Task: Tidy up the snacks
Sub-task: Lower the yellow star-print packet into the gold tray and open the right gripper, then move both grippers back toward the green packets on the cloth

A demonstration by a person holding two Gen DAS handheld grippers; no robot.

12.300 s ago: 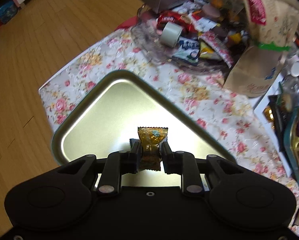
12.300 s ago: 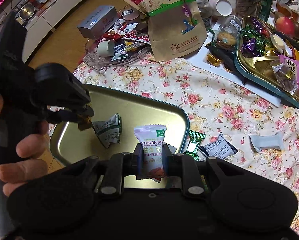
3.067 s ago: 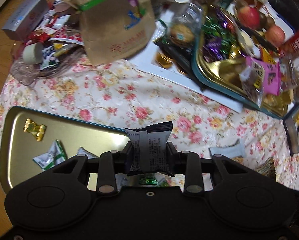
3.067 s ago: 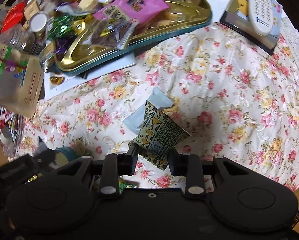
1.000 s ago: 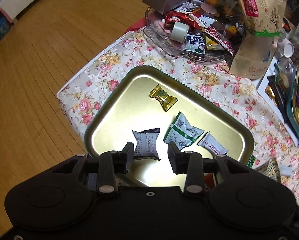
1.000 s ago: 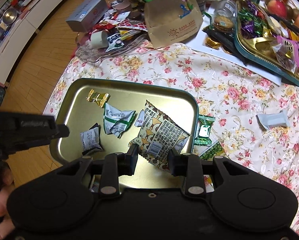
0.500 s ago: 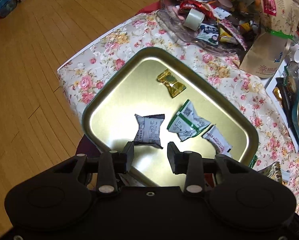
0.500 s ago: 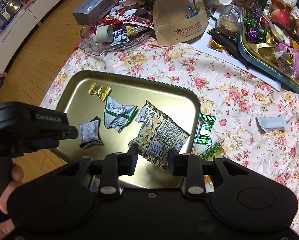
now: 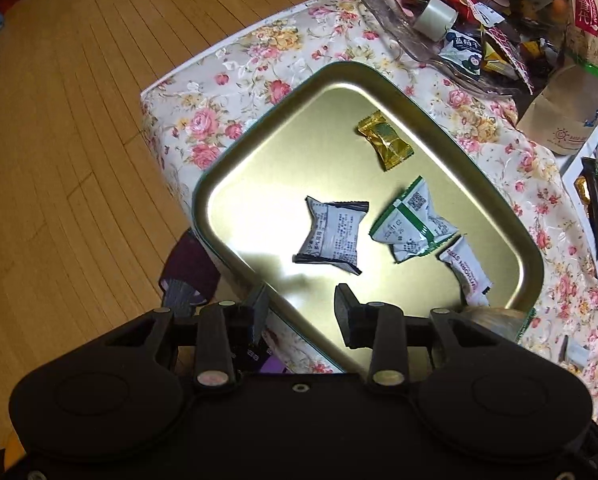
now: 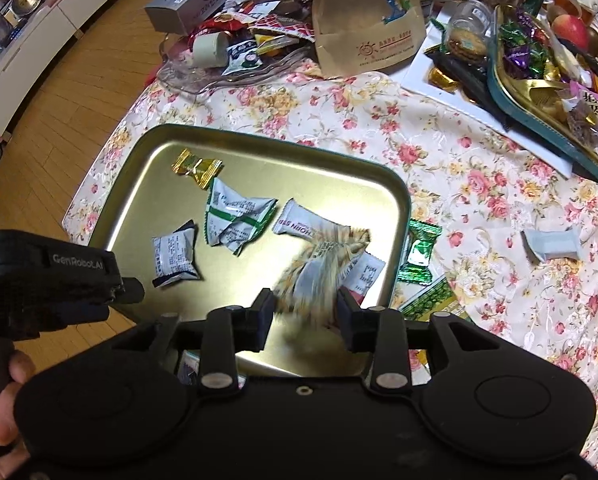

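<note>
Right wrist view: right gripper (image 10: 303, 312) fingers spread, a blurred patterned packet (image 10: 319, 276) between them over the tray (image 10: 147, 140); left gripper (image 9: 301, 312) fingers spread, empty.

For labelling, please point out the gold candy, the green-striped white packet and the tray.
gold candy (image 9: 385, 140), left wrist view, wrapper middle.
green-striped white packet (image 9: 413, 222), left wrist view, packet middle.
tray (image 9: 255, 184), left wrist view, bare floor.

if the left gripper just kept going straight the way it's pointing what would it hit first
Most likely the grey-and-black snack packet lying in the gold tray, which sits nearly dead ahead of the open left gripper. Depth is unclear; a steep enough angle might meet bare tray floor first.
</note>
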